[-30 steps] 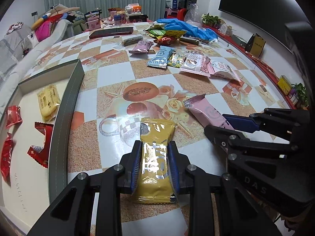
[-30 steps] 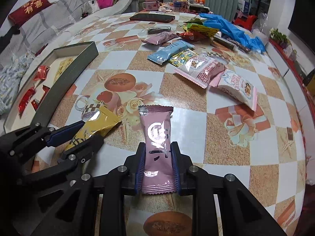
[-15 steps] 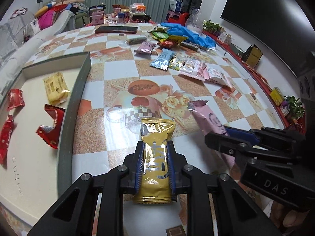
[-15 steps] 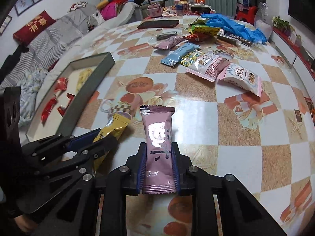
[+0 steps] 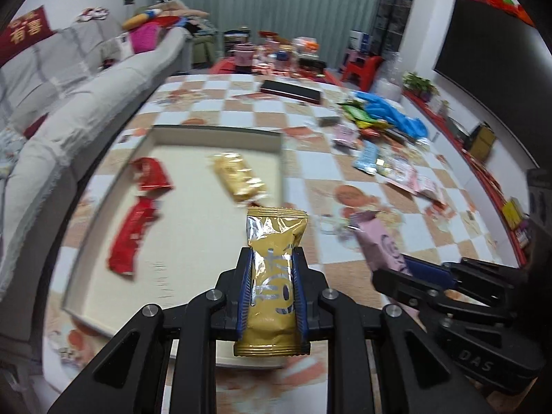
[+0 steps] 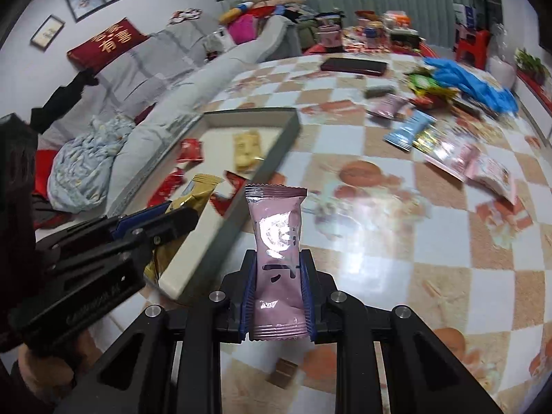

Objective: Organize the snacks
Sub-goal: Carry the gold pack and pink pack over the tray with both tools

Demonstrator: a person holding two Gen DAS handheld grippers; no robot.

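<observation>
My left gripper (image 5: 271, 258) is shut on a gold snack packet (image 5: 272, 276) and holds it in the air over the near right part of the shallow grey box (image 5: 220, 134). My right gripper (image 6: 278, 258) is shut on a pink snack packet (image 6: 277, 241), held above the table just right of the box's wall (image 6: 262, 169). The box holds a yellow packet (image 5: 238, 176) and red packets (image 5: 132, 234). The pink packet (image 5: 379, 245) shows to the right in the left wrist view; the gold packet (image 6: 188, 203) shows at left in the right wrist view.
Several loose snack packets (image 6: 448, 145) and blue gloves (image 6: 472, 82) lie at the far right of the checkered table (image 6: 379, 241). A dark flat case (image 6: 353, 65) lies at the far end. A grey sofa (image 6: 165, 79) runs along the left side.
Both grippers have lifted their packets off the table and swung left toward the box. The left gripper is now over the box; the right one is beside its wall.
</observation>
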